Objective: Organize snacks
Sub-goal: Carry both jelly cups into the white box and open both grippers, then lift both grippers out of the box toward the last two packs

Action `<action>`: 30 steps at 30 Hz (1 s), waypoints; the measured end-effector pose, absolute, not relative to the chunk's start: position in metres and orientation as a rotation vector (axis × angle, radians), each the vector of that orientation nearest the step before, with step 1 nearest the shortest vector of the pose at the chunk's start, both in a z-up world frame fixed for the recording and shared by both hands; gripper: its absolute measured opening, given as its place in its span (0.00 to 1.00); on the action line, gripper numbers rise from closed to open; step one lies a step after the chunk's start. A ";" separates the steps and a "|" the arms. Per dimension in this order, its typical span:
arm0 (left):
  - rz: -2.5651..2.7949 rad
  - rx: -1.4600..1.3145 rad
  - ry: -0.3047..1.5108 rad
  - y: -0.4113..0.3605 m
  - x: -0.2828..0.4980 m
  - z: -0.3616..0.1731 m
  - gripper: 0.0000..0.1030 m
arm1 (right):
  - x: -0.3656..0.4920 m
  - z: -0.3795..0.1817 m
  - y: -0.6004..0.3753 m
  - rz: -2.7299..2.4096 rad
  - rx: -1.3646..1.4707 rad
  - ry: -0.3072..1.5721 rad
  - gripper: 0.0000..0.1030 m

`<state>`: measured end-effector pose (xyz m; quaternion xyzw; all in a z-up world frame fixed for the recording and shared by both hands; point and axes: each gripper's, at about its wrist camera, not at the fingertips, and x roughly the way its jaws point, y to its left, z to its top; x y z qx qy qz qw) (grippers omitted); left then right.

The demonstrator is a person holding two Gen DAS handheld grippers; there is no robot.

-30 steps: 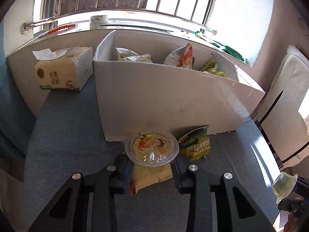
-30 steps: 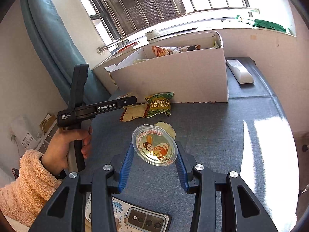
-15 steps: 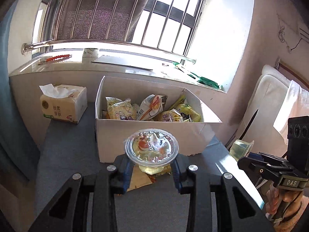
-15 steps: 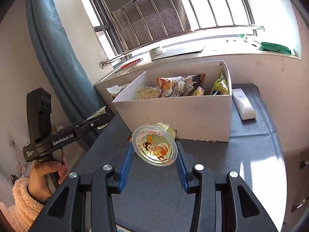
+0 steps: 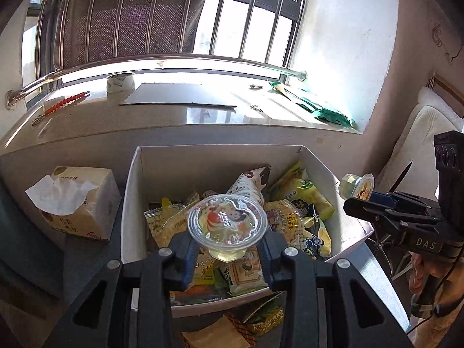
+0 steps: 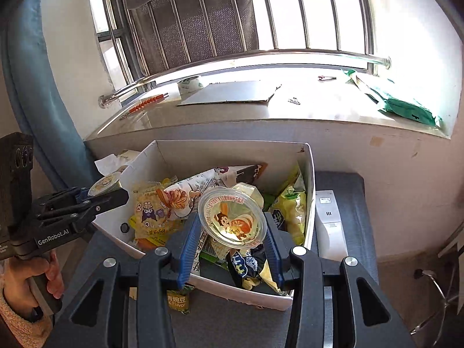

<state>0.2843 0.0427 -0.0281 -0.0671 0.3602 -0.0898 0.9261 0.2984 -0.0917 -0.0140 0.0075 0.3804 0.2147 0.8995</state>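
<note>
Jelly cups are what's getting sorted here, one in each gripper, and both are now hanging right over the white cardboard box [image 5: 132,203] instead of low in front of its near wall like a second ago. The left gripper [image 5: 227,245] is carrying the first jelly cup [image 5: 227,224] over the near half of the box, above the pile of snack packets [image 5: 285,223], and its jaws are opening at this moment, so the blue pads look like they're easing off the cup's sides; the cup is still sitting between them and I can't tell if it's fully loose yet. The right gripper [image 6: 232,249] is pinching the second jelly cup [image 6: 232,221] between its pads, tilted a bit, over the near right part of the box. So the carry-over part looks basically done for both, and I'd guess the left cup is about to drop in while the right one follows. A green pea packet [image 5: 268,317] and a brown packet [image 5: 214,335] are still lying on the table just outside the box's near wall, so there's more to pick up. The tissue pack [image 5: 78,203] is sitting just left of the box, out of the way.
</note>
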 end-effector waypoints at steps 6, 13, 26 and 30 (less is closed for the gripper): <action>-0.172 -0.177 0.721 0.054 0.274 -0.035 1.00 | 0.304 -0.014 -0.103 0.472 0.111 0.747 1.00; -0.129 -0.058 0.599 0.057 0.212 -0.020 1.00 | 0.263 -0.017 -0.104 0.505 0.135 0.738 1.00; -0.132 -0.095 0.600 0.034 0.094 -0.036 1.00 | 0.141 -0.052 -0.100 0.608 0.065 0.725 1.00; -0.138 -0.172 0.610 0.034 0.063 -0.053 1.00 | 0.116 -0.080 -0.105 0.595 0.077 0.742 1.00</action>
